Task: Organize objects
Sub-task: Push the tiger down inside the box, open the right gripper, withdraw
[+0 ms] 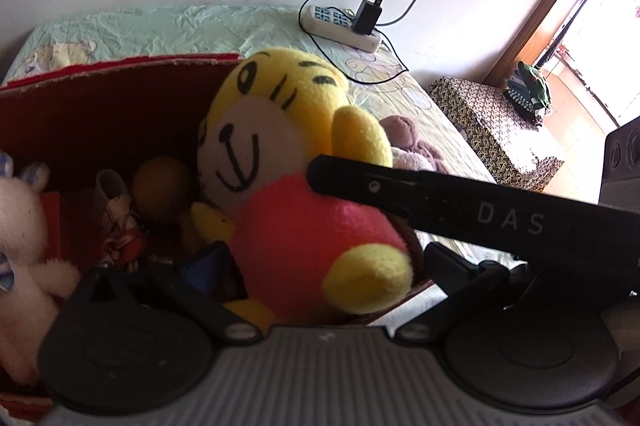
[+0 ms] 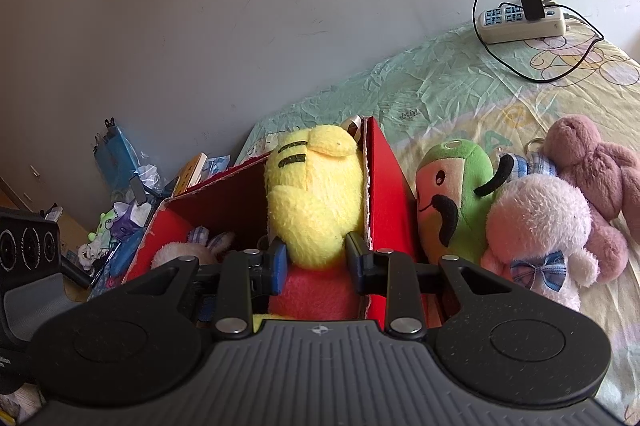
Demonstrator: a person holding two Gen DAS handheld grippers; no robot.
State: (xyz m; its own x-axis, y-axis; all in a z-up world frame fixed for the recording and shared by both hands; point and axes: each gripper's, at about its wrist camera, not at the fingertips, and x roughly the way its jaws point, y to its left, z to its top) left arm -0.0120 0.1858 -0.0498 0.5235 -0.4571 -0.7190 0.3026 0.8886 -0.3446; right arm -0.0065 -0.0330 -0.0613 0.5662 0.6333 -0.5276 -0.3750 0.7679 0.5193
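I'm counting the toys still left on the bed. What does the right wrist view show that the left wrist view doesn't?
Right wrist only: green plush and pink plush beside the red box.
Left wrist only: the tiger's face, a patterned box.
Both: yellow tiger plush clamped by the right gripper, mauve plush, power strip.

Daylight from doorway (image 1: 592, 38) far right, blown out with glare; box interior (image 1: 100, 122) dim; near objects soft; fisheye-curved edges.
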